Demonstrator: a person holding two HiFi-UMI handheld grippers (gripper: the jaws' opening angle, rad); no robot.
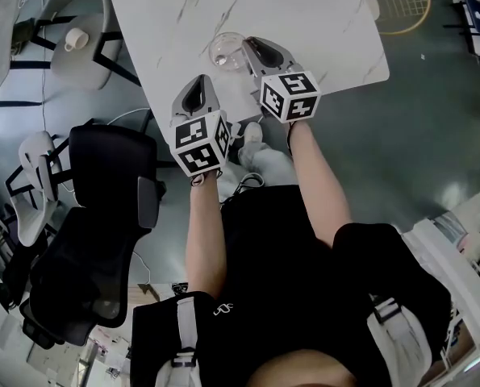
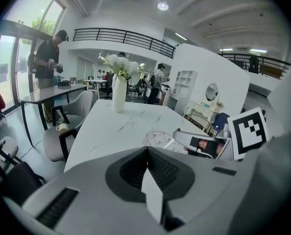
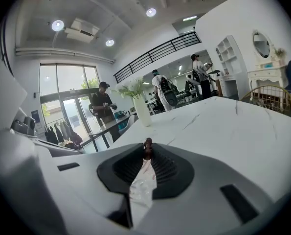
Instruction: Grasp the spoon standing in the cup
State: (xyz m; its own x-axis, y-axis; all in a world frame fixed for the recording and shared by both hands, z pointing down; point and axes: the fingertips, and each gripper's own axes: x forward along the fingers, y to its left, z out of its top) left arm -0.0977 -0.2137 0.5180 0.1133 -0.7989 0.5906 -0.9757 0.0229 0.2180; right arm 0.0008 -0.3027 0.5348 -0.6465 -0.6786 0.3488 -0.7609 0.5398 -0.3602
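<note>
Grasp step: my right claw (image 3: 146, 152) is pinched on a small brown tip, the spoon (image 3: 147, 143) I judge, at the cup (image 1: 226, 52) on the table (image 1: 304, 14); my left claw (image 2: 147, 150) closed, empty; next, lift straight up.

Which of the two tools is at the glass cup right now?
The right tool: its tip is beside the cup and shut on the brown-tipped spoon. The left tool hangs well short of it.
</note>
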